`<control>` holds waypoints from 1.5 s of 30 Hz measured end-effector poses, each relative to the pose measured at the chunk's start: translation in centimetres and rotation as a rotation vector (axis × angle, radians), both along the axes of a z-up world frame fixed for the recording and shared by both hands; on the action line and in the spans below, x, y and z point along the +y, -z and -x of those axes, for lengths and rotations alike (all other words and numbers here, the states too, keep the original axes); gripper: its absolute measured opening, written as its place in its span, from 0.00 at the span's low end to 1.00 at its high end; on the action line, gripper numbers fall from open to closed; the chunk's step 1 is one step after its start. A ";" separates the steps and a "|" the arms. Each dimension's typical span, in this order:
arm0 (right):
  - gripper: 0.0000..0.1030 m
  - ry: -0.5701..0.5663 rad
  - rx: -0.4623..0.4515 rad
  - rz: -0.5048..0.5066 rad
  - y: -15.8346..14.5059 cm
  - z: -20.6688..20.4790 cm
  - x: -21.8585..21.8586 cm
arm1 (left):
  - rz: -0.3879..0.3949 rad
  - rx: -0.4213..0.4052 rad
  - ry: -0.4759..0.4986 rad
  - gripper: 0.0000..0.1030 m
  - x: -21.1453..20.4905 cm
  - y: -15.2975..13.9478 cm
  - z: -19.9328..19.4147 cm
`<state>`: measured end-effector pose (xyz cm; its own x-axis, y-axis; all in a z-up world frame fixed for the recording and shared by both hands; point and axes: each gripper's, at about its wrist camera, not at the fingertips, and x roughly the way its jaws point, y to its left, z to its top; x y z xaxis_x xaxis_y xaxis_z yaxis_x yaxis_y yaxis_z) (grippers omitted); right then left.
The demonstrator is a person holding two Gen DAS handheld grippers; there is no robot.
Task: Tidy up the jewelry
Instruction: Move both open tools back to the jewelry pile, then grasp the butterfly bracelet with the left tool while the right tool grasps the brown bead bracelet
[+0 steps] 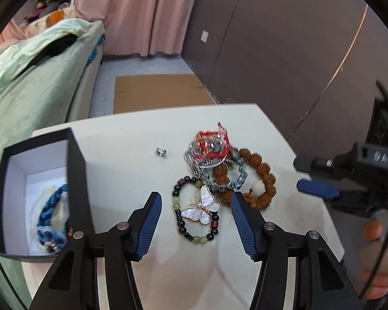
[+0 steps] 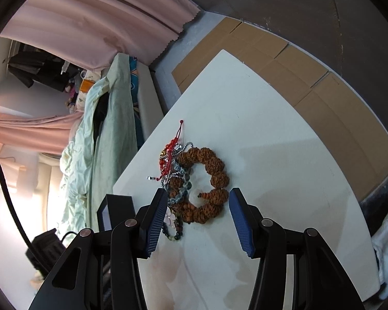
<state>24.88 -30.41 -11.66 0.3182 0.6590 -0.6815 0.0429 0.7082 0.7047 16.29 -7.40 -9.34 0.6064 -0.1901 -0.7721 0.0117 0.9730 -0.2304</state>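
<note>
A pile of jewelry lies on the white table (image 1: 132,139). Nearest is a dark and green bead bracelet with a pearly butterfly charm (image 1: 201,208). Behind it are a brown rough-bead bracelet (image 1: 265,178), a grey-blue bead bracelet (image 1: 239,178), a silver chain (image 1: 194,159) and a red cord bracelet (image 1: 214,144). My left gripper (image 1: 195,201) is open and empty, its jaws either side of the butterfly bracelet. My right gripper (image 2: 198,196) is open and empty, just before the brown bracelet (image 2: 207,186). It also shows at the right edge of the left wrist view (image 1: 318,180).
A black box with a white inside (image 1: 15,199) stands at the table's left and holds a blue braided bracelet (image 1: 51,206) and other beads. A small silver ring (image 1: 161,152) lies alone mid-table. A bed with green bedding (image 1: 25,90) is left; flat cardboard (image 1: 157,93) lies on the floor.
</note>
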 end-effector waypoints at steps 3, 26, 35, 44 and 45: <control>0.50 -0.001 0.002 -0.002 0.0 -0.5 0.1 | -0.022 0.021 0.027 0.56 -0.6 0.9 -0.5; 0.50 -0.014 0.017 0.057 0.8 -1.1 0.9 | -0.090 0.055 0.144 0.41 -2.5 2.9 -1.7; 0.50 -0.035 0.018 0.112 1.2 -1.5 1.8 | -0.075 0.059 0.127 0.31 -2.2 2.6 -2.1; 0.50 -0.090 -0.011 0.248 1.3 -2.3 4.1 | -0.031 0.023 0.065 0.31 0.0 0.7 -1.5; 0.50 -0.098 -0.022 0.274 1.1 -2.4 4.5 | -0.026 0.022 0.057 0.31 0.2 0.6 -1.4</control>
<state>27.26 -25.95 -12.80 0.2788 0.4799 -0.8318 -0.0482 0.8721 0.4870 17.69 -7.20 -9.94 0.5779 -0.2036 -0.7903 0.0627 0.9766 -0.2058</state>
